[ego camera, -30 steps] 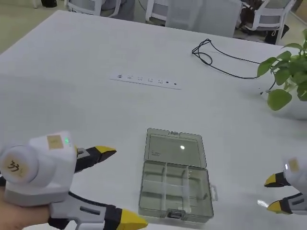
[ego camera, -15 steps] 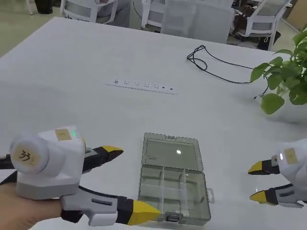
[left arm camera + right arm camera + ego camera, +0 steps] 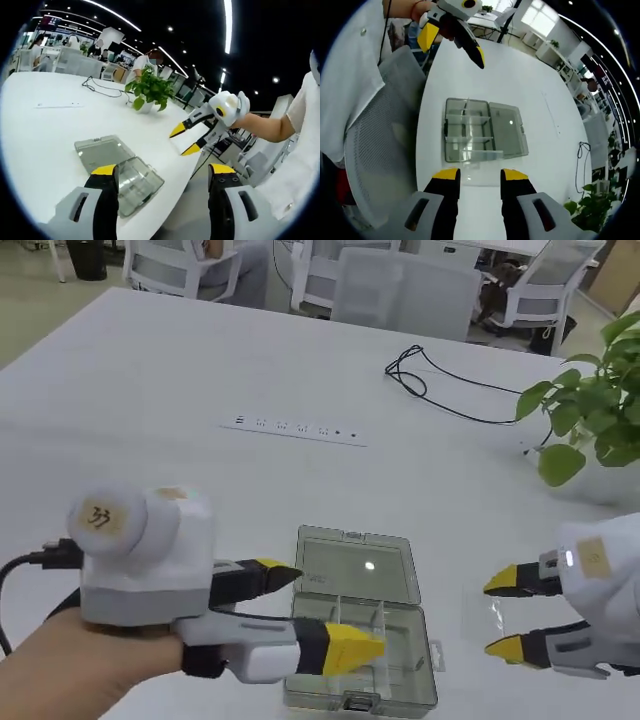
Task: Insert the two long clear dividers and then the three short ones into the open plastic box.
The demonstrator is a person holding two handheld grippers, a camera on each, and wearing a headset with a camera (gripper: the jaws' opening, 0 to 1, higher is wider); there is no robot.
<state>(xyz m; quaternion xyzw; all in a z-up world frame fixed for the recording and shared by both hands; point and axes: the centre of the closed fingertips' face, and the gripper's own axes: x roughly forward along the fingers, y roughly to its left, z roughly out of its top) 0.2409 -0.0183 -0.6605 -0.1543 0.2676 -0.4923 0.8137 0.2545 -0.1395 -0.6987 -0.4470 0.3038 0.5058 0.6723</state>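
The box [image 3: 405, 695] is set open on the worktop [image 3: 200, 370], with its lid laid flat behind it. Some dividers [image 3: 465, 127] are already seen standing inside it. One loose divider [image 3: 477, 167] seems to be laid flat on the worktop, just in front of the right gripper [image 3: 505, 614], between its jaws and the box. Its long side is turned across the jaws, along the side of the box. These jaws are held apart and empty. The jaws of the left gripper [image 3: 312, 610] are held apart and empty too, at the other side of the box. The loose divider is nearer the right gripper, so it is best picked up by that one.
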